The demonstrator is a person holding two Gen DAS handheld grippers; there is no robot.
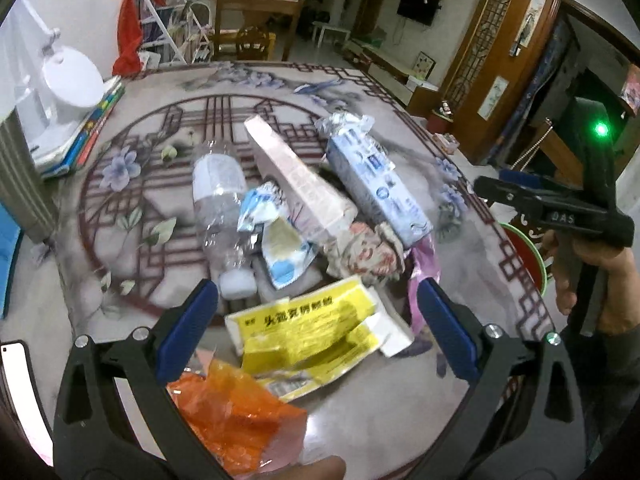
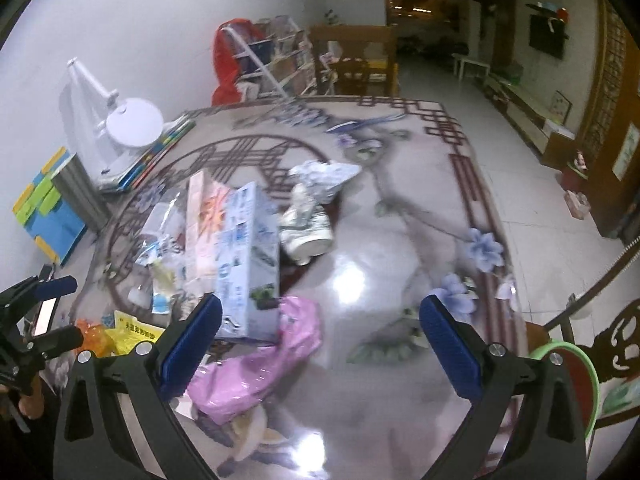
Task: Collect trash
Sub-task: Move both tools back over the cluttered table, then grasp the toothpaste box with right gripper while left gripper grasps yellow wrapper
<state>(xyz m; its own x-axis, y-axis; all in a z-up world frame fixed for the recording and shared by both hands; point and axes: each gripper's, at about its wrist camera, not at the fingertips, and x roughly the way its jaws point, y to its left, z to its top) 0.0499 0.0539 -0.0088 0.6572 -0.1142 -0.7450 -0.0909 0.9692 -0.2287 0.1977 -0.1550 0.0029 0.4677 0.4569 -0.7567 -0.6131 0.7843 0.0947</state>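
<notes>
Hovering with jaws spread, left gripper (image 1: 316, 316) and right gripper (image 2: 320, 336) (both empty) partly hide blurred trash pile (image 1: 304, 208).

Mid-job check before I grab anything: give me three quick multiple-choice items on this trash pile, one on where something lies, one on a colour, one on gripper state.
1. Where does the yellow medicine box lie in the left wrist view?
A. between the left gripper's fingers
B. on the stacked books
C. on the floor

2. What colour is the crumpled bag near the right gripper?
A. green
B. pink
C. black

3. How does the left gripper stand?
A. shut on the clear bottle
B. shut, empty
C. open

Answers: 1 A, the box sits framed between the two blue pads. 2 B, the bag beside the blue-and-white carton is pink. 3 C, the pads stand wide apart and hold nothing.
</notes>
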